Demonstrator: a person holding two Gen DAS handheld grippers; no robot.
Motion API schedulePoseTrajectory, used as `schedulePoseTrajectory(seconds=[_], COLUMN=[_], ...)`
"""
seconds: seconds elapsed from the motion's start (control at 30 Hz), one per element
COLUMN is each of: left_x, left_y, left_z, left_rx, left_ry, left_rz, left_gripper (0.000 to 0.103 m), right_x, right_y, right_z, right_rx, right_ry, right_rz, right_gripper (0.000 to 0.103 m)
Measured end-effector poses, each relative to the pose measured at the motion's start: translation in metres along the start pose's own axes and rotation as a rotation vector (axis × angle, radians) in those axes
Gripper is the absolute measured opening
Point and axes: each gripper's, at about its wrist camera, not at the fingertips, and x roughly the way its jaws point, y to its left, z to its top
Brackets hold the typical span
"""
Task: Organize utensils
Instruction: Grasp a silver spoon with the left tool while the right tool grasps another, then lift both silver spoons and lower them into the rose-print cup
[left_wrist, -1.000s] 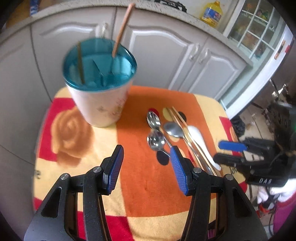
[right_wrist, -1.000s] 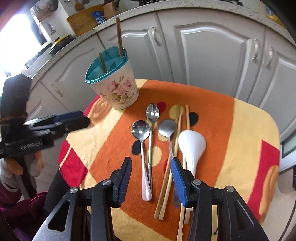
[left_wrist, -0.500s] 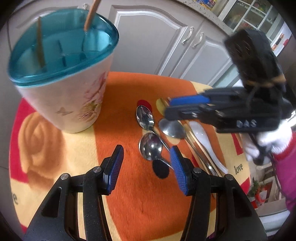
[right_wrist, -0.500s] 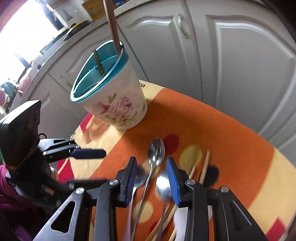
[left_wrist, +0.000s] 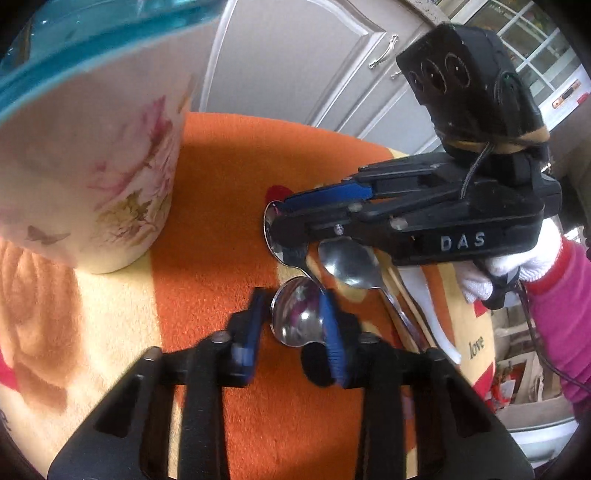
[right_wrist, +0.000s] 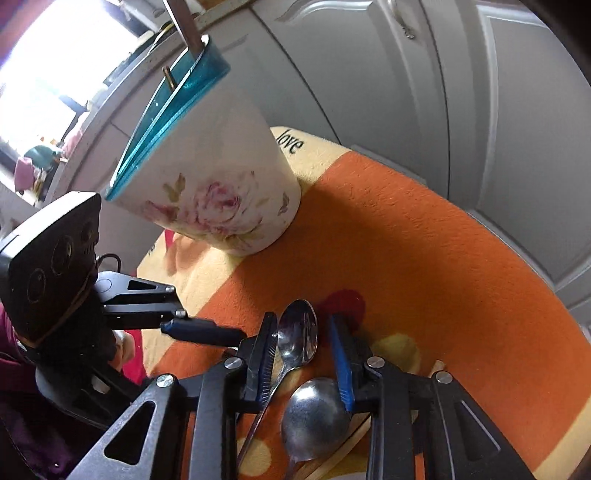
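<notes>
A floral utensil cup (left_wrist: 85, 166) with a teal divided rim (right_wrist: 173, 96) stands on the orange cloth (left_wrist: 229, 184) and holds two chopsticks (right_wrist: 184, 22). My left gripper (left_wrist: 293, 325) is open, low over the cloth, its jaws on either side of a steel spoon's bowl (left_wrist: 299, 314). My right gripper (right_wrist: 303, 354) is open and straddles the bowl of another steel spoon (right_wrist: 299, 336); in the left wrist view it (left_wrist: 284, 218) reaches in from the right. A third spoon (right_wrist: 314, 417) lies beside it, also seen in the left wrist view (left_wrist: 351, 262).
Wooden chopsticks (left_wrist: 410, 306) and a white ceramic spoon (left_wrist: 428, 306) lie right of the steel spoons. Grey cabinet doors (right_wrist: 461, 110) stand close behind the table. The cup is near the left gripper's left side.
Both grippers have dropped towards the cloth and moved forward. Each one now has its jaws around a spoon bowl, and the jaws have narrowed.
</notes>
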Motion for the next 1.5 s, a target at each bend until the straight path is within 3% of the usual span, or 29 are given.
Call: schedulePoseTrajectory(seconds=[0.1, 0.3, 1.07, 1.5], left_x=[0.001, -0.006, -0.124, -0.209], left_y=[-0.003, 0.003, -0.014, -0.007], left_z=[0.002, -0.006, -0.038, -0.029], left_rx=[0.015, -0.022, 0.009, -0.012], left_ry=[0.004, 0.006, -0.196, -0.362], left_rz=[0.019, -0.001, 0.097, 0.151], left_gripper=[0.010, 0.004, 0.002, 0.002], right_x=[0.001, -0.006, -0.114, -0.159], right_y=[-0.004, 0.008, 0.084, 0.120], right_z=[0.002, -0.007, -0.075, -0.072], right_rx=[0.044, 0.041, 0.035, -0.016], right_ry=[-0.012, -0.032, -0.289, -0.371], right_rz=[0.013, -0.024, -0.211, -0.262], right_gripper=[0.009, 0.003, 0.003, 0.003])
